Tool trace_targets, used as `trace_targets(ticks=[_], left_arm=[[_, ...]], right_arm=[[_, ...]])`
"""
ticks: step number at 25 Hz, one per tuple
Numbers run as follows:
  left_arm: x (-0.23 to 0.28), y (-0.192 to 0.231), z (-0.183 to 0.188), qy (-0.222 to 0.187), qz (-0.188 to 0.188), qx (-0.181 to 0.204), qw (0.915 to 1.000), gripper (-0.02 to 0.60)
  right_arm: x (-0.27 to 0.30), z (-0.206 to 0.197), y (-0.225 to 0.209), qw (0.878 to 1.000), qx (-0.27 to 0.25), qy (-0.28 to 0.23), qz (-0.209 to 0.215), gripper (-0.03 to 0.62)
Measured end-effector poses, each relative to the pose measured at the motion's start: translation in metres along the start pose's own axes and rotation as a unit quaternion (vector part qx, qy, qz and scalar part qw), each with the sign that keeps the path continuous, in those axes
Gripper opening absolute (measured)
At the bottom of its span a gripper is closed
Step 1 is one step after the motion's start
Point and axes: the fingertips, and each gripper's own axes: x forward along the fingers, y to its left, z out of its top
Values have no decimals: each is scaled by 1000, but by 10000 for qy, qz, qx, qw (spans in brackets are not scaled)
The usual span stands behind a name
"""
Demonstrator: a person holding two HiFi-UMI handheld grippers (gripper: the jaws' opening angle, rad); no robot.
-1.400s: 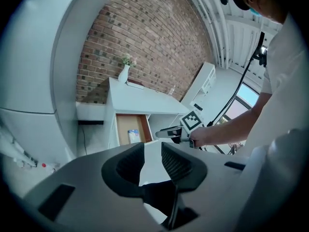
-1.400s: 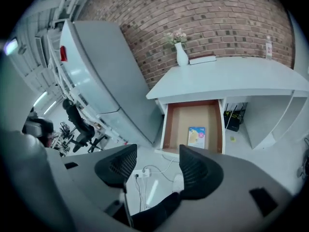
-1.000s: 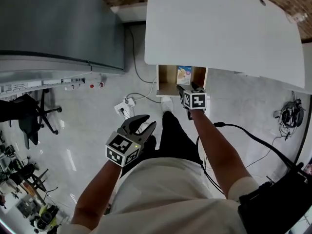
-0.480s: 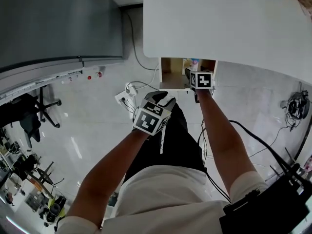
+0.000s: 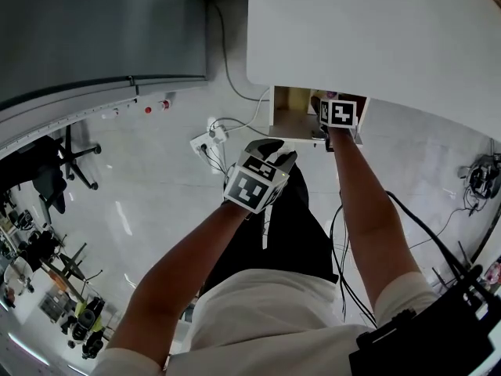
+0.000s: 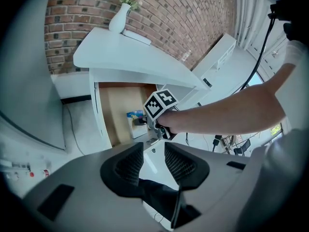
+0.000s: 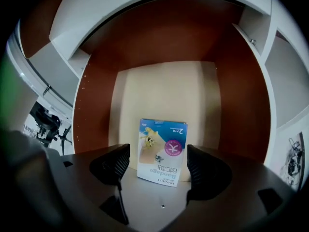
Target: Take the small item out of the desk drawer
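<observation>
The right hand-held gripper (image 7: 157, 164), jaws just opening, stands released astride the bandage box (image 7: 162, 151), lower centre in the drawer (image 7: 96, 115). The left hand-held gripper (image 6: 153, 159), just opened, is empty

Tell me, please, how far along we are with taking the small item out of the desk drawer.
Done: the desk drawer stands open. In hand: the right gripper reaches into it, its jaws just opened wider, one either side of the bandage box, pads not touching it. Still to do: closing on the box and lifting it out. The left gripper, jaws also just opened, is empty.
</observation>
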Motion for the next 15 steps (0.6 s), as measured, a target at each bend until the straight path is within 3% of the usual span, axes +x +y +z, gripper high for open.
trace_targets(ticks=[3,7,15], left_arm=[[-3,3,-1,44,26,-47,10000,146],[0,8,-7,-192,-15,-8,9998,146],[-11,5,-22,-118,19,-132,9998,146]], right_arm=[[10,2,-2,10000,68,0,-46,354],[18,0,-1,9998,132,22,-140,354],[30,3,-3,9988,215,-17,-434,354]])
